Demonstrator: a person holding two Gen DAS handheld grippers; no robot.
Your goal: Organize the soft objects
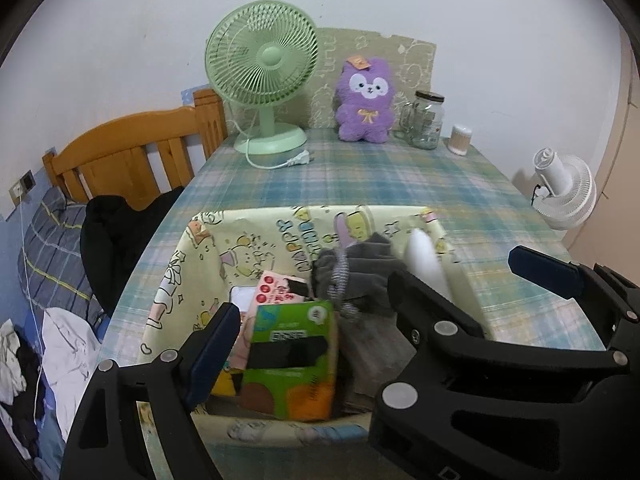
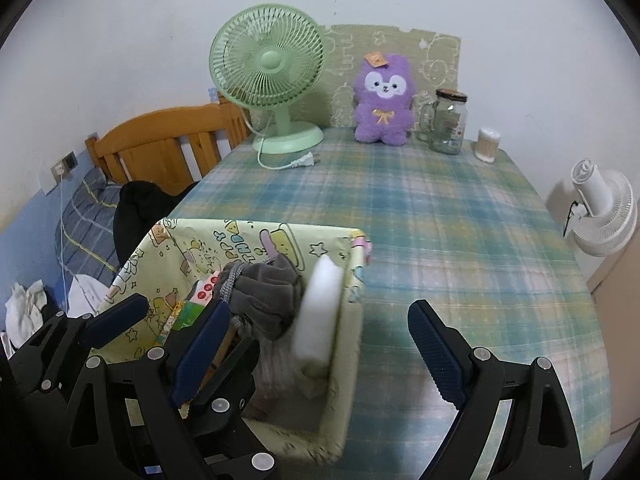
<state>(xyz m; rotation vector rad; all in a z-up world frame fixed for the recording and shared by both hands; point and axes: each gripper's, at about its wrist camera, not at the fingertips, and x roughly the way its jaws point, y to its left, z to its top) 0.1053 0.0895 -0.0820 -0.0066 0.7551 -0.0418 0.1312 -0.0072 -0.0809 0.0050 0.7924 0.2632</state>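
A yellow cartoon-print fabric basket stands on the near left of the plaid table. Inside lie a grey bundled cloth, a white soft roll against the right wall, a green tissue pack and a pink packet. My left gripper is open over the basket, empty. My right gripper is open, its left finger inside the basket, its right finger outside over the table. A purple plush toy sits upright at the table's back.
A green desk fan with a loose plug stands at the back left. A glass jar and a cotton-swab tub stand beside the plush. A wooden bed is left, a white fan right.
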